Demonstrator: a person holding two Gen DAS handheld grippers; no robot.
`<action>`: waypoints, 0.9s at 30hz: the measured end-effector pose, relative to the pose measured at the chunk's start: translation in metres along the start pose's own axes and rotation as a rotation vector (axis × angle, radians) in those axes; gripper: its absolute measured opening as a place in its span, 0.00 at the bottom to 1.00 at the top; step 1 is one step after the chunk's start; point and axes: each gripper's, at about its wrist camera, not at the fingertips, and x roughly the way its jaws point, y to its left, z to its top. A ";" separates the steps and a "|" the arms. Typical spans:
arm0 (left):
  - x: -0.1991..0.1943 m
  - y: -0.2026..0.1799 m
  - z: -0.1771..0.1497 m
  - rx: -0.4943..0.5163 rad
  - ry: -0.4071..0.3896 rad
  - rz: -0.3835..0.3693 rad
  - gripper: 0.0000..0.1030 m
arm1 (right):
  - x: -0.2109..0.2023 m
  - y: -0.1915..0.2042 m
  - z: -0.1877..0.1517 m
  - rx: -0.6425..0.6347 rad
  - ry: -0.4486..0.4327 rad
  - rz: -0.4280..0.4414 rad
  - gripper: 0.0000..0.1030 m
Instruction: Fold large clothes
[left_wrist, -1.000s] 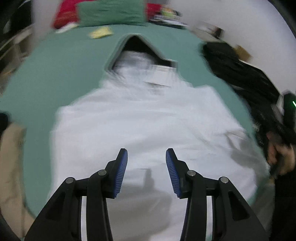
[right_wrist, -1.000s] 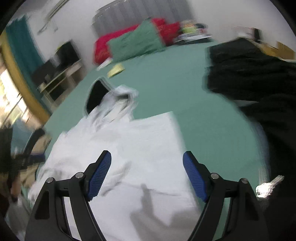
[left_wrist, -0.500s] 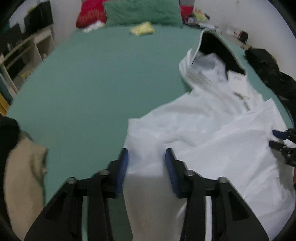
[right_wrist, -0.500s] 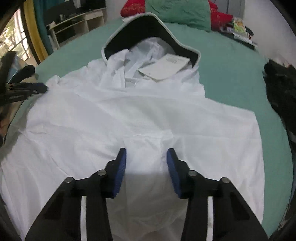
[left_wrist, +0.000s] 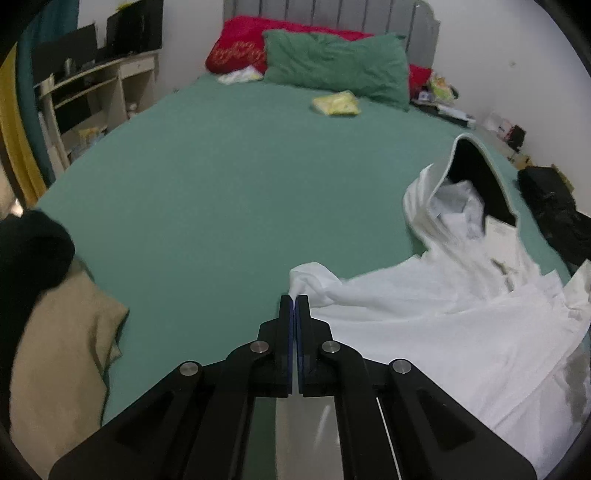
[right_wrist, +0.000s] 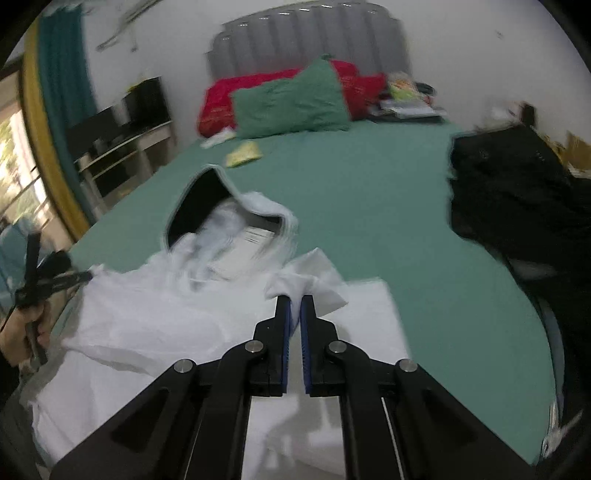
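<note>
A white hooded garment (left_wrist: 443, 325) with a black-lined hood (left_wrist: 476, 173) lies rumpled on the green bed (left_wrist: 221, 206). My left gripper (left_wrist: 294, 300) sits at the garment's left edge, its jaws closing tight on a pinched fold of white cloth. In the right wrist view the garment (right_wrist: 155, 317) spreads to the left and the hood (right_wrist: 199, 203) lies beyond it. My right gripper (right_wrist: 295, 301) is closing on a raised tuft of the garment near its right side. The left gripper (right_wrist: 86, 275) shows at the far left, held by a hand (right_wrist: 18, 332).
A beige cloth (left_wrist: 55, 362) and a dark cloth (left_wrist: 29, 251) lie at the bed's near left. Black clothes (right_wrist: 517, 192) are piled on the right side. Green and red pillows (left_wrist: 332, 66) and a yellow packet (left_wrist: 336, 103) sit at the headboard end. Shelves (left_wrist: 92, 92) stand left.
Both grippers went from open to closed, each pinching white cloth. The left one shifted to the garment's left edge, the right one towards its right side, and the fabric bunched up at both grips.
</note>
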 end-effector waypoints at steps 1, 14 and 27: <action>0.003 0.001 -0.004 -0.002 0.013 0.014 0.02 | 0.004 -0.010 -0.007 0.035 0.027 -0.011 0.06; -0.016 -0.017 0.011 -0.042 0.018 -0.050 0.42 | 0.003 -0.040 0.010 0.074 0.091 -0.117 0.60; 0.093 -0.142 0.076 0.063 0.086 -0.190 0.43 | 0.164 0.005 0.084 -0.037 0.211 0.110 0.52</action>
